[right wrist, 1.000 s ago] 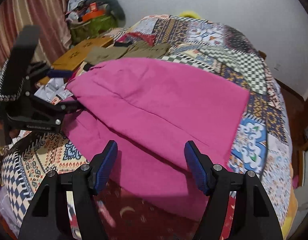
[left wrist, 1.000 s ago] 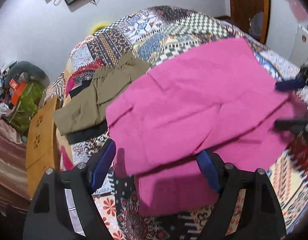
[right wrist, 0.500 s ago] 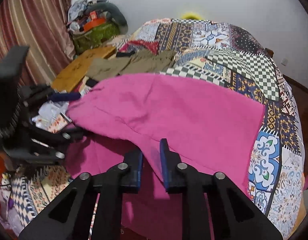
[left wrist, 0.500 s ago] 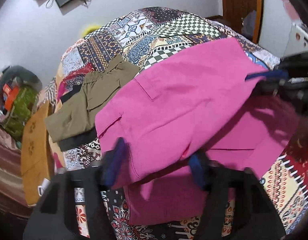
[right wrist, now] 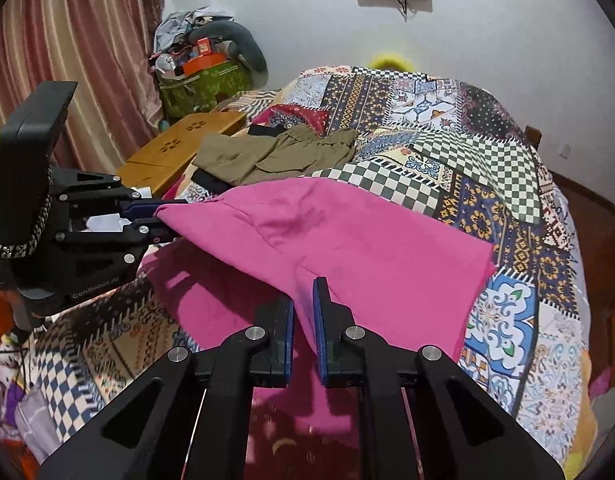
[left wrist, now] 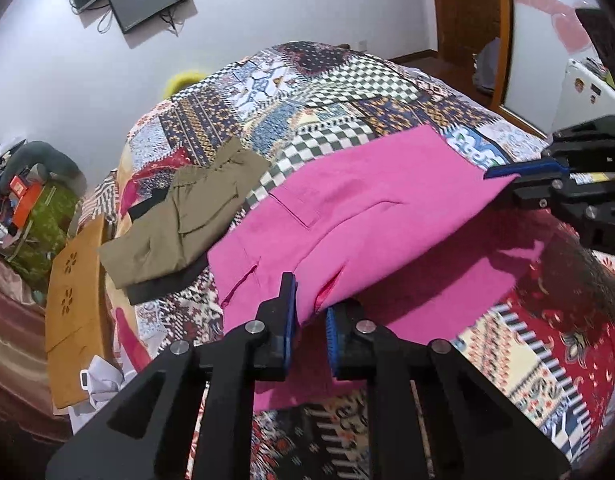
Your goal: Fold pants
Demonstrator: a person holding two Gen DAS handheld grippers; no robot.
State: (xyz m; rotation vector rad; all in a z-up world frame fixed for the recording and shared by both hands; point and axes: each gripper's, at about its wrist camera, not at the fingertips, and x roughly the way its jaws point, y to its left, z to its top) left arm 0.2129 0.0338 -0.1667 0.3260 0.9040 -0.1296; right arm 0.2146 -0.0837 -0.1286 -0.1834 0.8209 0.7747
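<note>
Pink pants point(left wrist: 359, 208) lie on a patchwork bedspread point(left wrist: 347, 100). Their near edge is lifted off a lower pink layer. My left gripper point(left wrist: 309, 320) is shut on the lifted near edge at its left end. My right gripper point(right wrist: 303, 320) is shut on the same edge at its right end; it also shows at the right of the left wrist view point(left wrist: 507, 178). In the right wrist view the pants point(right wrist: 347, 240) slope up from the bed, and the left gripper point(right wrist: 163, 220) holds their left corner.
Folded olive pants point(left wrist: 187, 220) lie on a dark garment at the far left of the bed. A low wooden table point(left wrist: 75, 320) stands beside the bed, with a green bag point(right wrist: 203, 84) and clutter behind it. A curtain point(right wrist: 67, 60) hangs at the left.
Both grippers went from open to shut on the pants' near edge. That edge has risen off the lower pink layer.
</note>
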